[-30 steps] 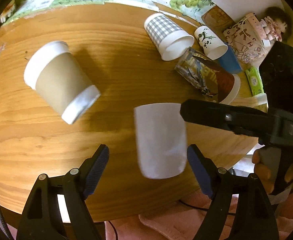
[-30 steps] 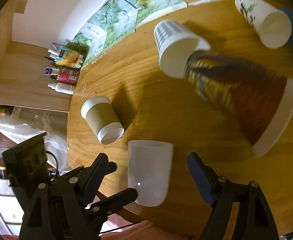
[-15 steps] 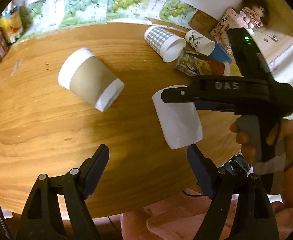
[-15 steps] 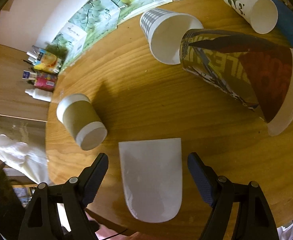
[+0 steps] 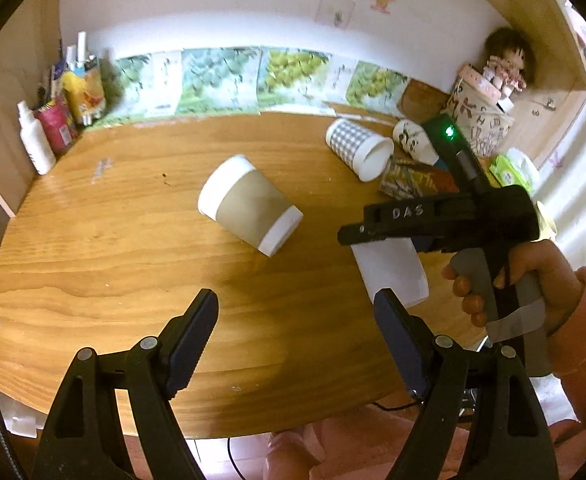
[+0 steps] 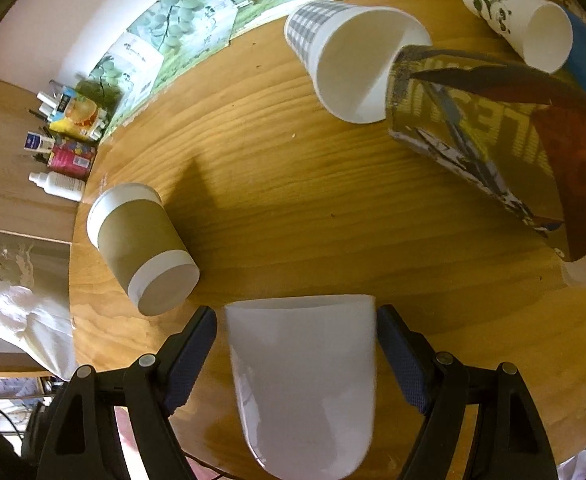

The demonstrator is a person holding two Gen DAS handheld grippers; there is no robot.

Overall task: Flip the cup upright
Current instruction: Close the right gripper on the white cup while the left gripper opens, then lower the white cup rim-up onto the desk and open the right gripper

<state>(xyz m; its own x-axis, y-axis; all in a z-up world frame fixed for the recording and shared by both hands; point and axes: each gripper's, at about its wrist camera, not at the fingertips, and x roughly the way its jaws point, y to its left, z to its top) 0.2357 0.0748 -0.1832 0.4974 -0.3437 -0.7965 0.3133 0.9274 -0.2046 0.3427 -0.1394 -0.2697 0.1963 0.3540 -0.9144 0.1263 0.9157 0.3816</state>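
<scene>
Two fingers of the right gripper point(image 6: 296, 354) straddle the white cup point(image 6: 303, 384), spread wide, not yet gripping; the cup lies sideways on the tabletop point(image 6: 293, 184). Left gripper point(image 5: 296, 332) hangs wide, empty; the flip remains undone.

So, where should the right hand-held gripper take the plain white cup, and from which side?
Grip the plain white cup across the middle of its side wall, coming from above. It lies on its side on the table, and the right hand-held gripper already straddles it with open fingers on either side. The smooth wall probably slips, so squeeze near the wider rim end.
</scene>
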